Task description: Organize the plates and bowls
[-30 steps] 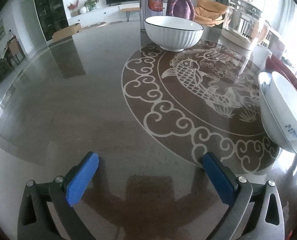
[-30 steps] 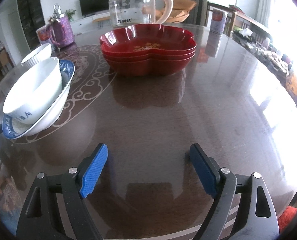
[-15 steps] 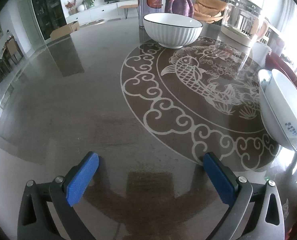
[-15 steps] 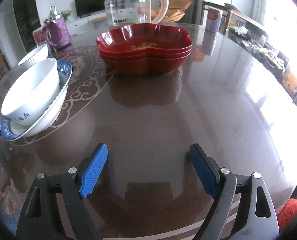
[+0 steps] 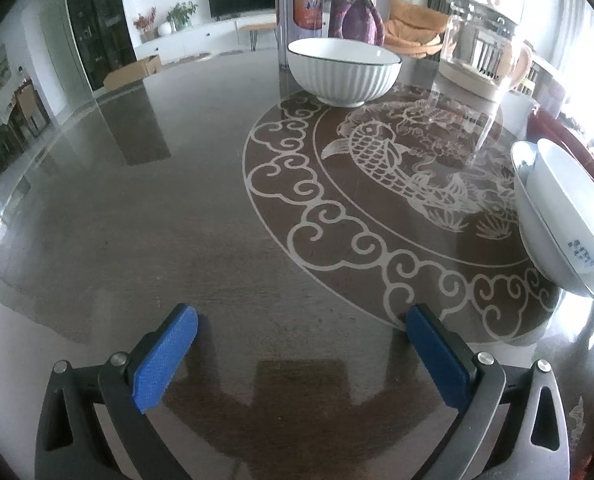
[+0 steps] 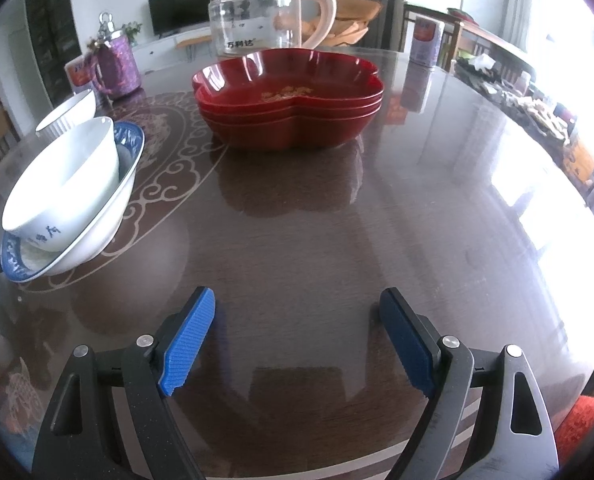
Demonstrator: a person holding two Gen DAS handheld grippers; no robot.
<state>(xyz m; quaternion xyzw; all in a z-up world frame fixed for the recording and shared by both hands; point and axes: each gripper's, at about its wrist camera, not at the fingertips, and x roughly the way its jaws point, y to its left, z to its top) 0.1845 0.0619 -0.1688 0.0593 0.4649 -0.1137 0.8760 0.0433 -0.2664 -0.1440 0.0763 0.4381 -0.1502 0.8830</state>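
Blue-padded, the left tongs [image 5: 301,354] stood wide apart over the glossy dark desk [image 5: 157,216], gripping nothing. Ahead of them a white ribbed bowl [image 5: 344,71] sat at the far edge of the fish inlay [image 5: 393,160], with a purple jug [image 5: 357,20] behind it. The right tongs [image 6: 297,338] were likewise spread wide and empty. To their left a plain white bowl [image 6: 63,188] lay tilted inside a blue-rimmed bowl [image 6: 109,208]. Farther off, stacked red lobed plates [image 6: 289,100] stood in front of a glass kettle [image 6: 257,16].
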